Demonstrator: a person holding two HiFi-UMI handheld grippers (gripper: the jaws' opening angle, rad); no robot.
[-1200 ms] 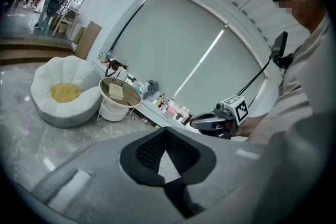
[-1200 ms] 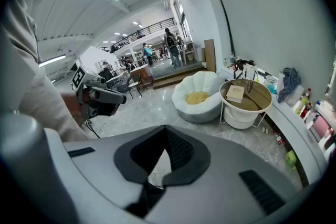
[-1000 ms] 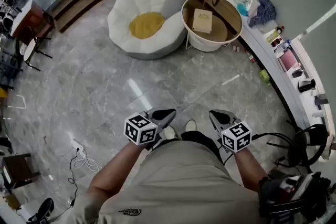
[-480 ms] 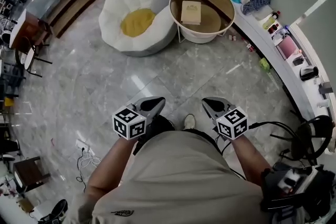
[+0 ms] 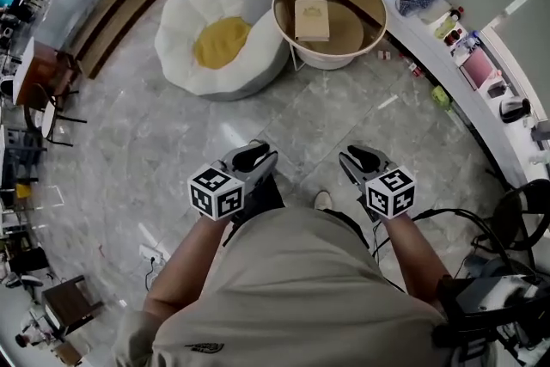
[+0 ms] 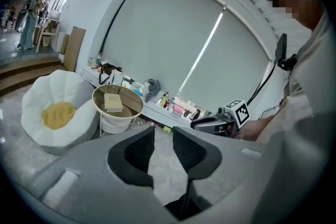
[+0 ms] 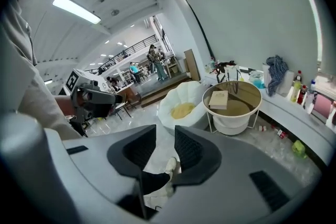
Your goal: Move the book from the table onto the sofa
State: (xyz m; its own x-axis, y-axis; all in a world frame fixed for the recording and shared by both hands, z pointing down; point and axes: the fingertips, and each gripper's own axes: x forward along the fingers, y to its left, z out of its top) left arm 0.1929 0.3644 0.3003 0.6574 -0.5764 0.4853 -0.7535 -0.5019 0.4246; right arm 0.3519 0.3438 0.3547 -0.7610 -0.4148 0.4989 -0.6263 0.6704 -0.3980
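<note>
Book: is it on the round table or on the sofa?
On the table. The book lies flat on its brown top, apart from the white sofa beside it.

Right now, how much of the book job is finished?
Nothing looks done yet: the book lies on the round table, not on the white sofa. In hand: nothing. The left gripper and right gripper are empty, their fingers have just been opening, well short of the table. Left: reach, grab, carry it over.
</note>
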